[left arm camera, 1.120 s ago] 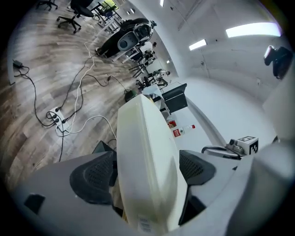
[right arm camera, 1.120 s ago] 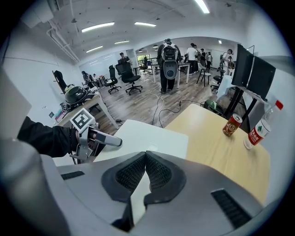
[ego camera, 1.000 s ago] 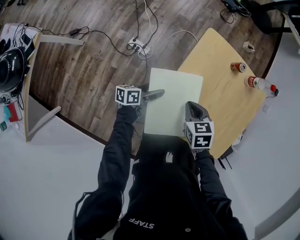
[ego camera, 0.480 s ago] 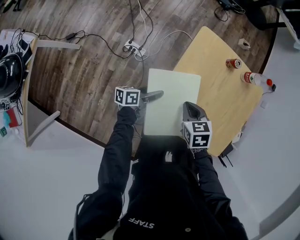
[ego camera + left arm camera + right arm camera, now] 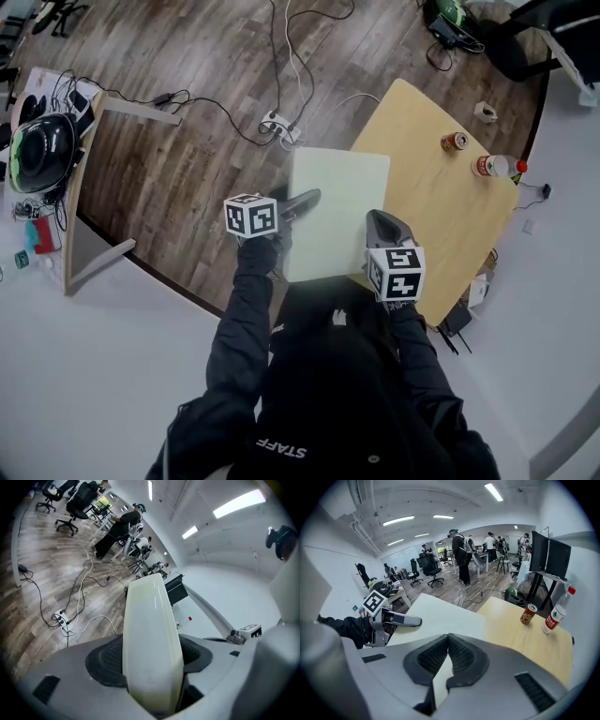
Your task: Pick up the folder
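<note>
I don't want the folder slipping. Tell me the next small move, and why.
Probably firm up the left grip, then raise both hands together. The left gripper has its jaws closing with the folder between them at its left edge, while the right gripper is shut on the near edge; a one-sided hold could let it twist.

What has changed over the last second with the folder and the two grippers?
Both grippers have risen and lifted the folder, which now seems clear of the table. The left gripper has its jaws closing on the folder's left edge. The right gripper stays clamped on the near right edge. The can and bottle stand where they were.
</note>
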Demonstrator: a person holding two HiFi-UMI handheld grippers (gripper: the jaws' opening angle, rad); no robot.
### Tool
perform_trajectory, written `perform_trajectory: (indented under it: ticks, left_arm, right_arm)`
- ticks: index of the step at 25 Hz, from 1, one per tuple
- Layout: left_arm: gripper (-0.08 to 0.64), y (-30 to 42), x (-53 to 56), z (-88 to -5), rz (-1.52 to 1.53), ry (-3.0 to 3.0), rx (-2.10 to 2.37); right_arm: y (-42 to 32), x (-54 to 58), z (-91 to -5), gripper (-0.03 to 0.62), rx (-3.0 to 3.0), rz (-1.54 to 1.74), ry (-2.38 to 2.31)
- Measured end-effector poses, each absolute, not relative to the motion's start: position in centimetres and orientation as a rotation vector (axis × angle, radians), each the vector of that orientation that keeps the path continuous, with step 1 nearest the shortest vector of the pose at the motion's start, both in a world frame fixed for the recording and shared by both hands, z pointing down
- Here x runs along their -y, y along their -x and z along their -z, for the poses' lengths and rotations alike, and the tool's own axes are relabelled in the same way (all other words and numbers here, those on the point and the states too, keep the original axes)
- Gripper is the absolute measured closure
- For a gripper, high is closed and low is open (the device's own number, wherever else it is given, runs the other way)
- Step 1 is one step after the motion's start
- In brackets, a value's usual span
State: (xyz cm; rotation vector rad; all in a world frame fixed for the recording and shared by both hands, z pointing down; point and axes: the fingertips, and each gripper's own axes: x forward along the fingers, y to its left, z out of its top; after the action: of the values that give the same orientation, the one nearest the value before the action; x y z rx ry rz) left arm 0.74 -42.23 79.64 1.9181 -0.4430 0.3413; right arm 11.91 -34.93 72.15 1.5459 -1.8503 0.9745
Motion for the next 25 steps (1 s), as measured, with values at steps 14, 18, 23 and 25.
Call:
perform_trajectory:
  ticks: [14, 18, 23, 25]
  left_arm:
    - [0.242, -0.4, 44.0, -61.0, -0.261, -2.265, 0.809]
    - [0.242, -0.7, 44.4, -54.7, -0.194, -2.362, 0.921]
    - [0.242, -0.5, 43.8, -48.6, -0.151, -2.459, 1.049]
    - [0.242, -0.4, 43.1, -47.0, -0.144, -2.486, 1.106]
  right_arm:
    - [-13.9, 36.4, -59.1, 0.569, 2.038, -0.729, -1.756]
    - [-14.0, 36.8, -54.2, 0.569, 2.110, -0.622, -1.804]
    - [-13.3, 36.4, -49.4, 0.569, 2.172, -0.512, -1.838]
    - [-13.2, 35.9, -48.1, 0.569, 2.184, -0.486, -1.855]
